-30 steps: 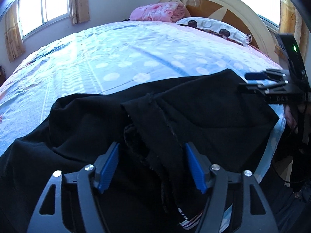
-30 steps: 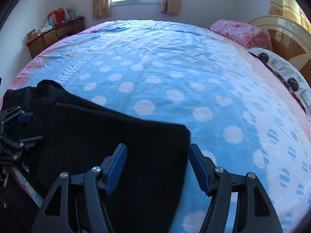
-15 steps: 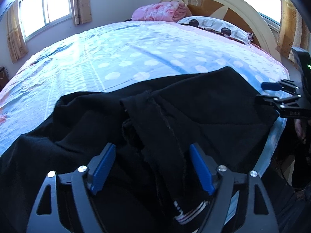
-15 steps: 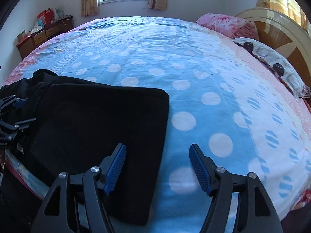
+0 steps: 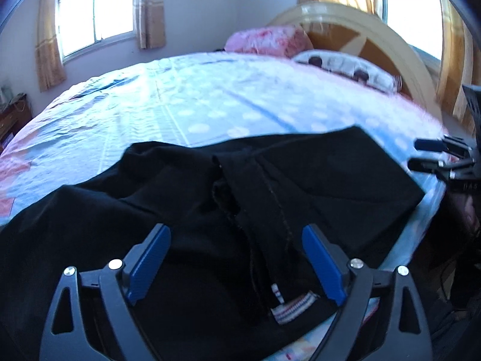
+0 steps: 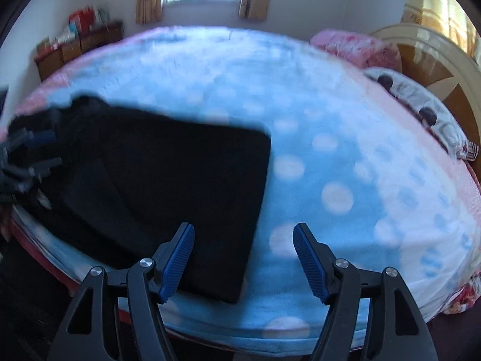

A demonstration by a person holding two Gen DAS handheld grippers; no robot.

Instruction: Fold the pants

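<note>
Black pants [image 5: 186, 210] lie on the near edge of the bed, partly folded, with a stitched seam and a striped label showing near the front. In the right wrist view the pants [image 6: 168, 174] form a flat dark rectangle at the left. My left gripper [image 5: 236, 258] hovers just above the rumpled cloth; its jaws are opening and the blue pads do not press on anything. My right gripper [image 6: 243, 258] stands open over the pants' right edge and the sheet, holding nothing. Each gripper also appears at the other view's edge: the right gripper [image 5: 433, 156] and the left gripper [image 6: 27, 156].
The bed [image 6: 345, 150] has a blue sheet with white dots. A pink blanket [image 5: 267, 37], a patterned pillow [image 5: 345, 66] and a wooden headboard [image 5: 375, 36] lie at the far end. A wooden cabinet [image 6: 78, 45] with clutter stands by the wall under a window.
Both grippers have drawn back from the pants toward the bed's near edge. The left jaws have spread wider. The right gripper has shifted to the right off the cloth.
</note>
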